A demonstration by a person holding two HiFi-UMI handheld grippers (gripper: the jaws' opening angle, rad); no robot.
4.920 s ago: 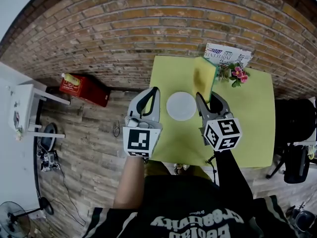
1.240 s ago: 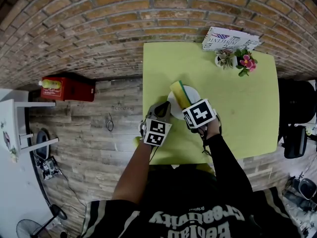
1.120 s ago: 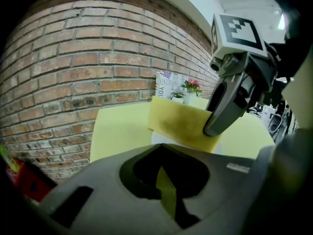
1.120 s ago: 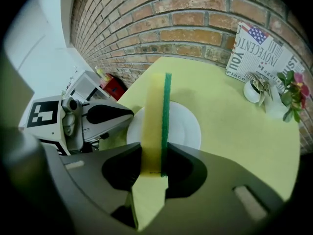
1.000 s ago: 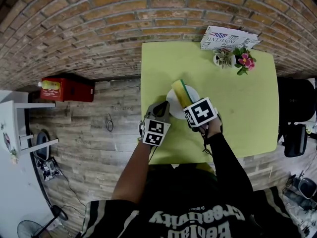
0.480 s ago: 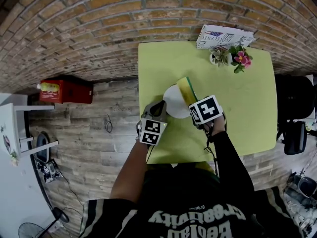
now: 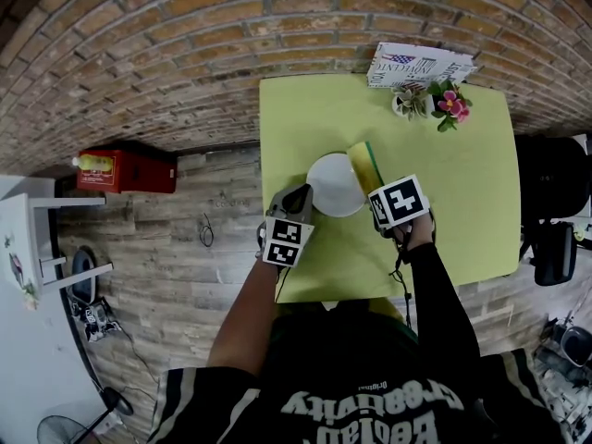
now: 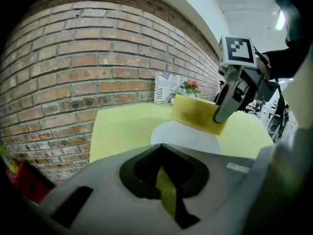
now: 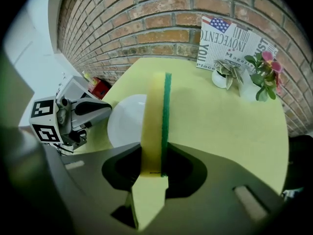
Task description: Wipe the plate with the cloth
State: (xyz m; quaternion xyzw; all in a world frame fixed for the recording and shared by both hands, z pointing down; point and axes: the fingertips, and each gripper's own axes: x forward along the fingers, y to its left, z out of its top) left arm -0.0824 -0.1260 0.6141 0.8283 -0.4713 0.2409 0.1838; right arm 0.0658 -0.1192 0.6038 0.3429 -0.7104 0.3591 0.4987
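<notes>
While the right gripper (image 7: 377,189) clamps the yellow-and-green cloth (image 9: 156,116) upright on its edge, the cloth's lower edge meets the right rim of the white plate (image 7: 329,185) on the yellow table (image 7: 462,183). The left gripper (image 7: 296,202) sits just beside the plate's left rim, jaws nearly together with nothing between them.

Plants (image 7: 435,100), perhaps a card (image 7: 421,63), block far edge.

One plate (image 7: 333,186), one cloth (image 7: 364,164), two tools (image 7: 300,194) (image 7: 375,191).
</notes>
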